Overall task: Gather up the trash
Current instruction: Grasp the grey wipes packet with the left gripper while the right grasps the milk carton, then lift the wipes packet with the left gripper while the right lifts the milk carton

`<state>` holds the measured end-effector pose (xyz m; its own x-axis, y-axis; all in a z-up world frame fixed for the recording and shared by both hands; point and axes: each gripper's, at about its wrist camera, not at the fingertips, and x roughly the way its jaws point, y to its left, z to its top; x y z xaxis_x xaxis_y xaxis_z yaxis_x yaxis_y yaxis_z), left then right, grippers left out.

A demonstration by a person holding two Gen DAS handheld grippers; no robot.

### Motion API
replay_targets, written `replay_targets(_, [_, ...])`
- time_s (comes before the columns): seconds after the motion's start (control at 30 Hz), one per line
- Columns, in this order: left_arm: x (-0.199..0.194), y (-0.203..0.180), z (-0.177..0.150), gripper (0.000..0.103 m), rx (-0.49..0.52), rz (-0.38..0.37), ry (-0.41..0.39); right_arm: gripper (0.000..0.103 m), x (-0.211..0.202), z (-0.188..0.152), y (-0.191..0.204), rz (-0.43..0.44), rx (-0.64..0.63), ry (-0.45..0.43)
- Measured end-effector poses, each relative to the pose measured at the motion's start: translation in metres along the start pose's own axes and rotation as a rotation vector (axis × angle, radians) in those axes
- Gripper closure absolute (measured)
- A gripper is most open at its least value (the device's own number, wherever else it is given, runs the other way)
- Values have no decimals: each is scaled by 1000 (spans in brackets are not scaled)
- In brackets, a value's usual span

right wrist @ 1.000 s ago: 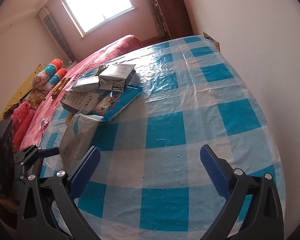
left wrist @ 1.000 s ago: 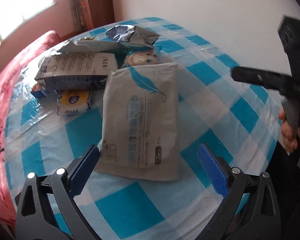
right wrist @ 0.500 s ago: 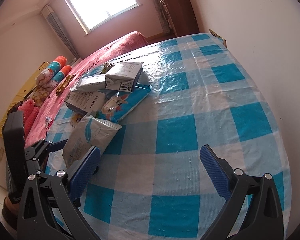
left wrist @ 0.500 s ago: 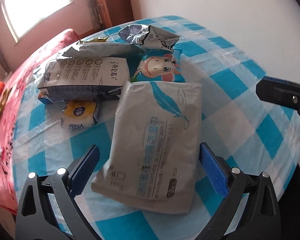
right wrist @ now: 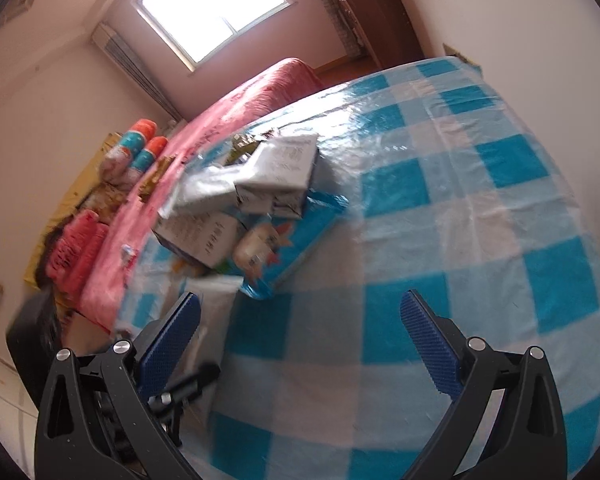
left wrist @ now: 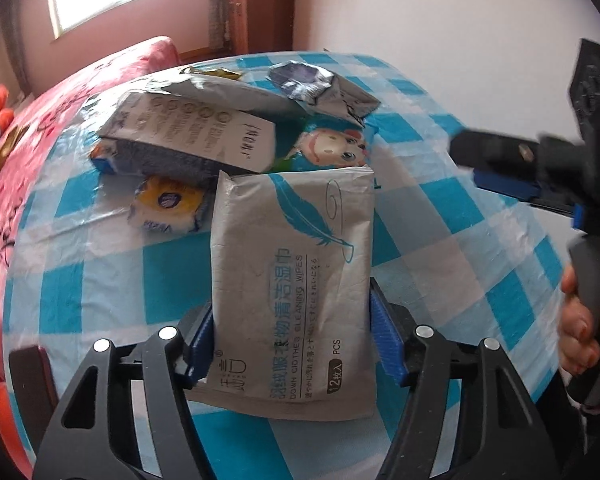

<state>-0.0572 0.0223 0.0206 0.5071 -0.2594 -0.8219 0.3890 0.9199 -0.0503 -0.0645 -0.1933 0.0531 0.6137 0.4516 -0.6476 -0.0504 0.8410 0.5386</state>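
1. Left wrist view: the left gripper (left wrist: 292, 344) is closing on a grey wipes pack (left wrist: 292, 280) that lies flat on the checked tablecloth (left wrist: 112, 296). Both blue pads sit against the pack's long edges, the left pad (left wrist: 202, 336) tucked slightly under its edge, so the pack looks grasped at its near end.

2. A second ago the jaws stood wide with the pack just beyond them; now they have narrowed around it, and the pack fills the middle of the view.

3. Beyond the pack lies more trash: a small yellow tissue packet (left wrist: 168, 204) just to its left, a grey box (left wrist: 188, 140) behind that, a blue cartoon bag (left wrist: 332, 148) touching the pack's far edge, and a crumpled foil wrapper (left wrist: 320, 88) farthest back. At the right edge, the right gripper (left wrist: 540, 176) hangs over the cloth, held by a hand (left wrist: 580, 320). A red bedspread (left wrist: 32, 120) borders the table on the left.

4. Right wrist view: the right gripper (right wrist: 300, 332) is released, jaws wide, with only bare checked cloth (right wrist: 500, 220) between them.

5. Compared with a second ago, this gripper has shifted; the trash pile looks closer and the picture is blurred.

6. The pile sits ahead and left: stacked boxes (right wrist: 276, 176) over the cartoon bag (right wrist: 284, 252). The wipes pack (right wrist: 216, 300) shows partly behind the left finger, with part of the left gripper (right wrist: 188, 388) below it.
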Motion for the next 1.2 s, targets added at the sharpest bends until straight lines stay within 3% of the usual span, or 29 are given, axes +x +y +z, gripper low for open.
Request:
replay_targets(0.27, [-34,20,-9,36,-64,6,-72,7,25,46,6,67,59,-22])
replay_targets(0.37, [-46,29,-13,36,-91,16,-94,24,37,60,13,50,44,-19])
replay_targets(0.87, [-76,67,-28,36,-170,82,-162,19,109,85,20,-65,38,67])
replay_targets(0.97, [-79,72,-30,36,-180,87,-166,43,117,81,20,-96,25,82])
replay_targets(1.2, [-79,80,-36,36,-202,81,-172,47,105,73,18,-104,19,47])
